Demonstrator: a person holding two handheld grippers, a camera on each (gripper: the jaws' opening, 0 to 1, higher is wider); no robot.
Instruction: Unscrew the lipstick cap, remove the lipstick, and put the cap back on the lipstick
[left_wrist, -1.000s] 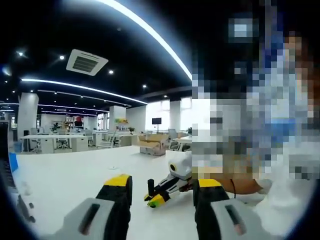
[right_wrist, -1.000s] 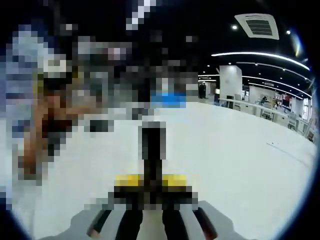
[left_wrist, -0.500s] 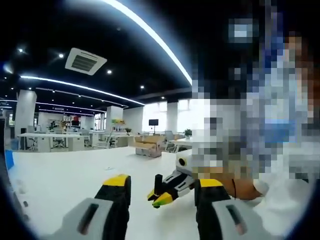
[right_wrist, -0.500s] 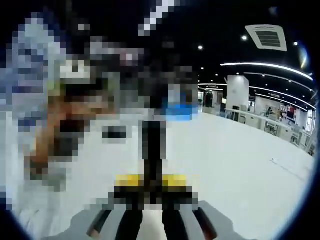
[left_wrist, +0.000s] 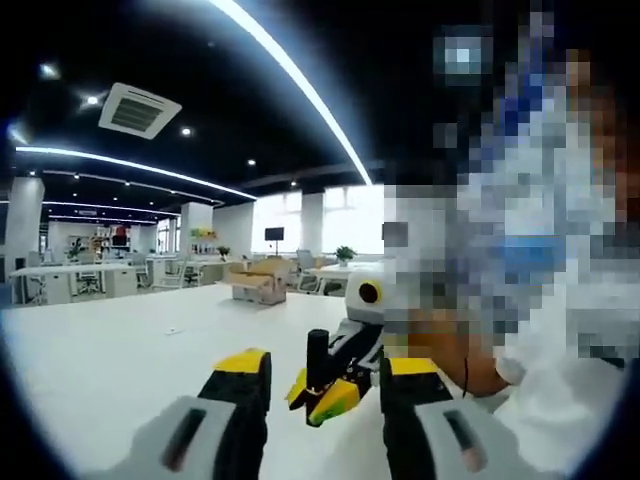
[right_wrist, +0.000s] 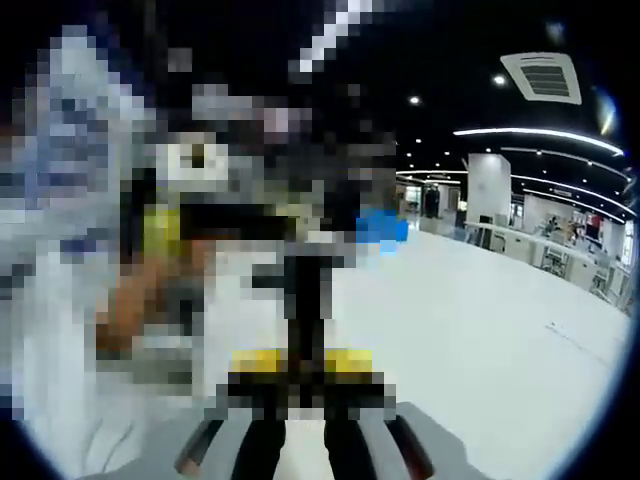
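left tool (left_wrist: 318, 372) above worktop (left_wrist: 110, 350), jaws apart | right tool (left_wrist: 335, 385) between them, lipstick (left_wrist: 317, 358) upright in it | worktop's far edge: desks (left_wrist: 70, 280)

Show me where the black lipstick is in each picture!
Left gripper view: the lipstick stands upright just below the middle, held between the yellow tips of the right gripper, in the gap between this view's own open jaws.
Right gripper view: the lipstick is the dark upright stick in the middle, rising from this view's own closed jaws, blurred by mosaic.
Shared landmark: the white table under both.
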